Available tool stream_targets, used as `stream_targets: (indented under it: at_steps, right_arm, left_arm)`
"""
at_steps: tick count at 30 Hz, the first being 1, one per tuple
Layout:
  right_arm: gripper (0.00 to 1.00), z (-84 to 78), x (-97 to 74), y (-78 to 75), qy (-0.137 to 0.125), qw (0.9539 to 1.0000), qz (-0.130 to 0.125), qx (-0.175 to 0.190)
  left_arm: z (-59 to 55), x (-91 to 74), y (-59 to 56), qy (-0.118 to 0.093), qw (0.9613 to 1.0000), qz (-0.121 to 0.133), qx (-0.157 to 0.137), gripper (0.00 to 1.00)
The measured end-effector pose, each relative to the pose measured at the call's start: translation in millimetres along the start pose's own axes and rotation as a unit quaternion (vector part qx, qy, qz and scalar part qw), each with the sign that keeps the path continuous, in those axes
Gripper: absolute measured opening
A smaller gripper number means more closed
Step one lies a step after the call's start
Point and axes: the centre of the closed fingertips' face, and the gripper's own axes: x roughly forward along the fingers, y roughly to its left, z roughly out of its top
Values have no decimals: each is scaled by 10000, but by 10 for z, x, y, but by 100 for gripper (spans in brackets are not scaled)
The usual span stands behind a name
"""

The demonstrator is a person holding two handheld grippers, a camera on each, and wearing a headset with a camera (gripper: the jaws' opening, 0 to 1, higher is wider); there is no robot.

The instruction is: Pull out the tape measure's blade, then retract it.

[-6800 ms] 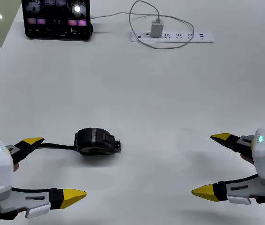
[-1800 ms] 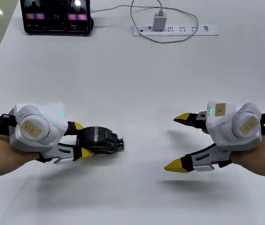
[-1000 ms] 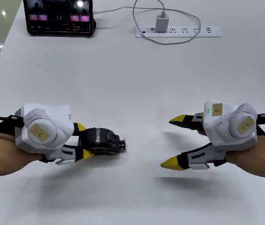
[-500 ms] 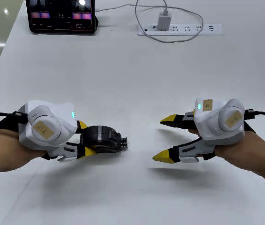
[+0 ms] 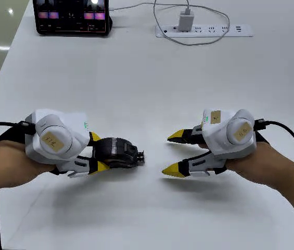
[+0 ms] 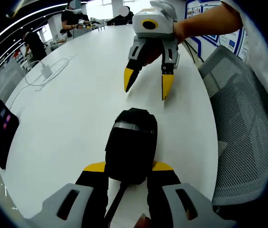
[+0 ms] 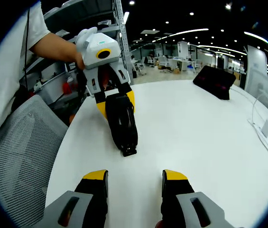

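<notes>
- Head view: the left tool [image 5: 99,152] is clamped on the black tape measure [image 5: 116,152], which rests on the white surface [image 5: 136,88]. The right tool [image 5: 173,153], jaws spread and empty, faces its blade end, near but apart. A tablet [image 5: 74,15] and a power strip [image 5: 209,30] lie far beyond both tools.
- Left gripper view: bare surface separates the clamped case from the right tool ahead. A mesh chair [image 6: 233,118] stands rightward.
- Right gripper view: the tape measure lies ahead of the spread jaws, blade end nearest.
</notes>
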Motion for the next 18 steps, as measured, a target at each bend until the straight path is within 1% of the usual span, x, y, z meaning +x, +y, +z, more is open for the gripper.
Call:
stream_targets:
  at_steps: [9, 12, 15, 18]
  right_arm:
    - [33, 111, 113, 5, -129, 9998, 77, -148]
    - [32, 131, 159, 7, -135, 9997, 115, -154]
    - [29, 135, 202, 7, -134, 9996, 161, -171]
    - [28, 160, 242, 19, -151, 9995, 201, -190]
  left_arm:
    - [-5, 4, 5, 4, 10000, 0, -4, 26]
    - [-3, 4, 3, 1, 10000, -2, -7, 26]
    - [-2, 4, 4, -9, 10000, -5, 3, 26]
    - [-3, 4, 4, -7, 10000, -8, 11, 26]
